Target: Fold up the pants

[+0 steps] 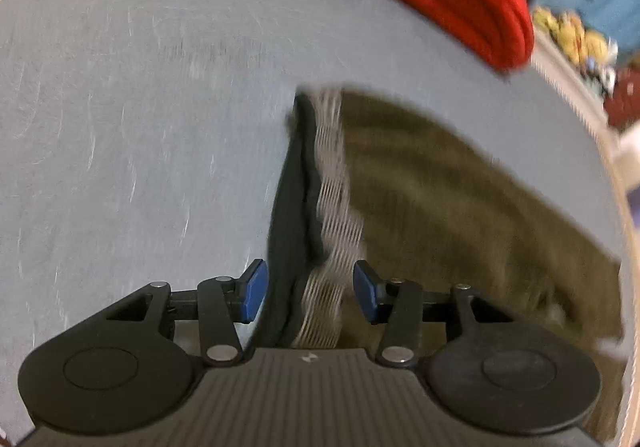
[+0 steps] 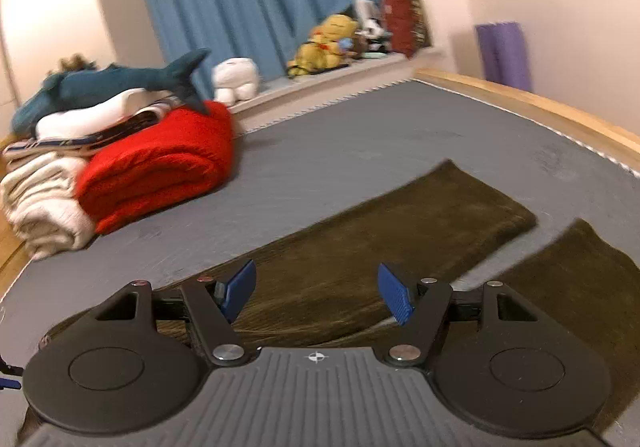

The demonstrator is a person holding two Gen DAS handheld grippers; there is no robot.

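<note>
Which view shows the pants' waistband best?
Left wrist: the pale ribbed waistband runs up from between the left gripper's open jaws. Right wrist shows only the two legs of the olive pants spread flat; no waistband.

My pants (image 2: 400, 223) are matt olive cloth with a soft nap; their waistband (image 1: 332, 183) is ribbed white elastic. The mat (image 1: 140, 107) at left looks matt grey, faintly scuffed. My fingertips (image 2: 240, 289) carry ridged blue plastic.
</note>
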